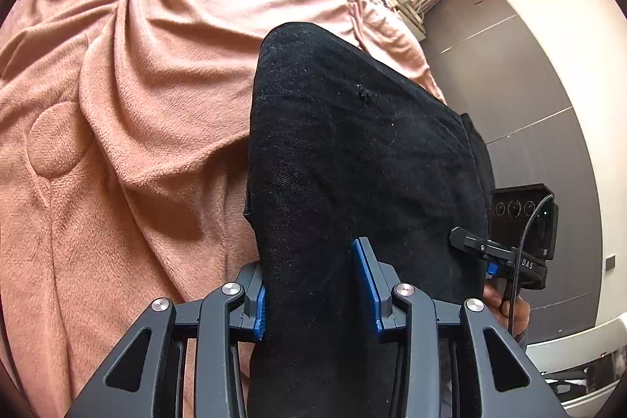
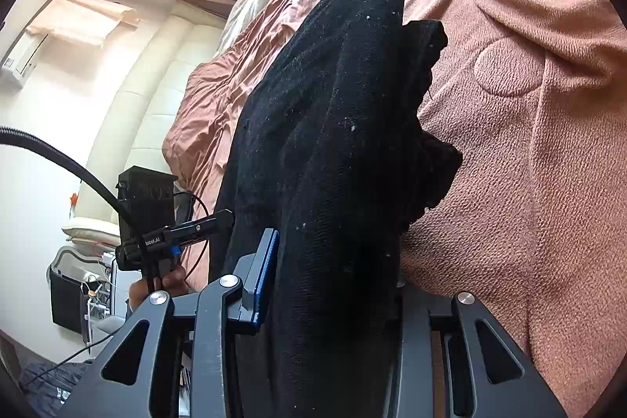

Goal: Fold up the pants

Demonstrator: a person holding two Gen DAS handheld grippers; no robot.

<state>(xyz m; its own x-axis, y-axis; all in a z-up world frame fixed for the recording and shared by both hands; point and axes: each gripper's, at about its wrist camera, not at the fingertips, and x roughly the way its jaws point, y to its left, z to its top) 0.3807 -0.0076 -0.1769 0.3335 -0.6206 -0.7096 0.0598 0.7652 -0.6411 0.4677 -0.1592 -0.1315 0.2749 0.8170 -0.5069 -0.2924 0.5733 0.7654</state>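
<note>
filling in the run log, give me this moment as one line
step: fold pants | left gripper: shut on black pants | right gripper: shut on black pants | pants: lifted over pink blanket

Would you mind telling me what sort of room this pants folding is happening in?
Most likely a bedroom. The black pants lie on a bed covered by a rumpled pink fleece blanket, a padded cream headboard stands beside it, and a wall air conditioner hangs nearby.

Black pants [image 1: 352,143], pink (perhaps salmon) blanket [image 1: 137,85]
</note>
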